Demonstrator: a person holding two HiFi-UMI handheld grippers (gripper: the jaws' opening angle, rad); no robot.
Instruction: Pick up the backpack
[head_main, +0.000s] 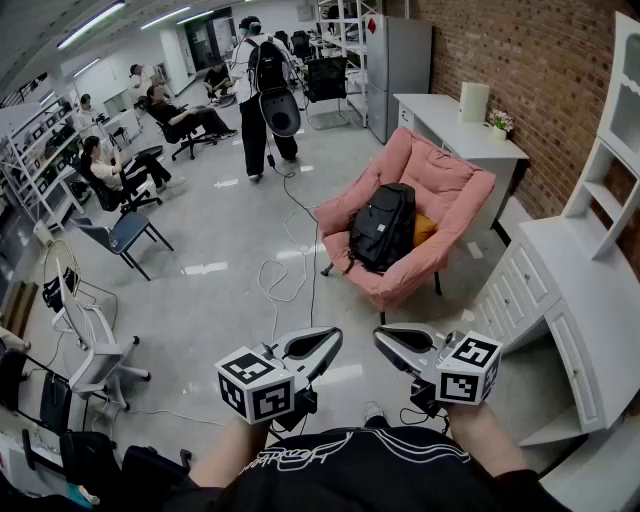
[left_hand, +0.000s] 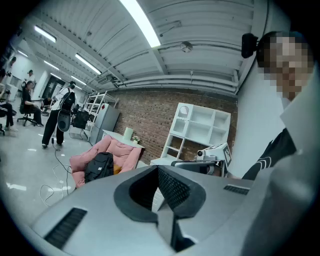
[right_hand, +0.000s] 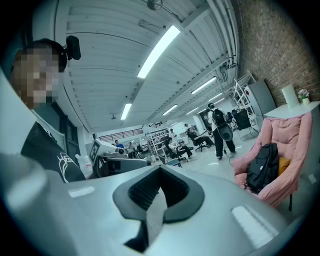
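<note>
Indoors, one glossy grey floor (head_main: 200, 270) takes up most of the head view. One white shelf unit (head_main: 590, 300) stands at right, cut off by the frame edge. One pink chair (head_main: 440, 190) sits near the brick wall. One person (head_main: 262, 95) stands far back; the seated people beyond are too small to count. One black backpack (head_main: 382, 228) stands in the chair's seat, leaning on the chair back. Two grippers sit low in the head view, left gripper (head_main: 325, 342) and right gripper (head_main: 385, 338), tips near each other. Each has its jaws closed together with nothing between them. One orange cushion (head_main: 424, 230) is mostly hidden behind the backpack. One thin cable (head_main: 285, 270) loops on the floor left of the chair. The backpack lies ahead of both grippers, well apart, and neither touches it.
</note>
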